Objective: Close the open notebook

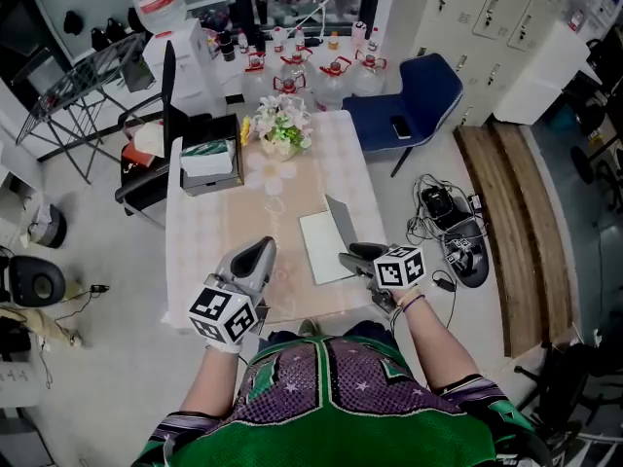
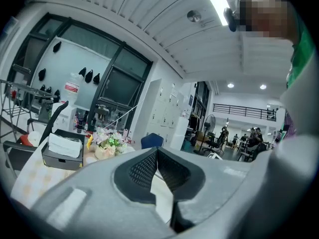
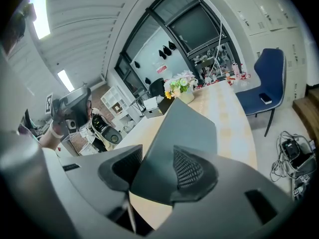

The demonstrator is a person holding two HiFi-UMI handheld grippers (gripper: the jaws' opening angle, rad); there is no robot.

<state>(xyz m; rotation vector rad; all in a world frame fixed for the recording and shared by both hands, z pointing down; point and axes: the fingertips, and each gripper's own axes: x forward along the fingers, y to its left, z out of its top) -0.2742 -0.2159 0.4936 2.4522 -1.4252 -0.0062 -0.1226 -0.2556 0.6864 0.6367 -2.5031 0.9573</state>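
Observation:
The notebook lies open near the table's front right, its white page (image 1: 323, 248) flat on the cloth. Its grey cover (image 1: 344, 222) stands tilted up over the right edge. My right gripper (image 1: 350, 259) is shut on that cover's near edge; in the right gripper view the grey cover (image 3: 192, 126) rises between the two pads (image 3: 188, 169). My left gripper (image 1: 259, 249) hovers left of the notebook, shut and holding nothing, its fingertips (image 2: 144, 171) meeting in the left gripper view.
The table (image 1: 204, 236) carries a tissue box (image 1: 206, 159) and a flower pot (image 1: 280, 125) at its far end. A blue chair (image 1: 409, 100) stands to the right, a black chair (image 1: 156, 178) to the left. Cables (image 1: 450, 224) lie on the floor.

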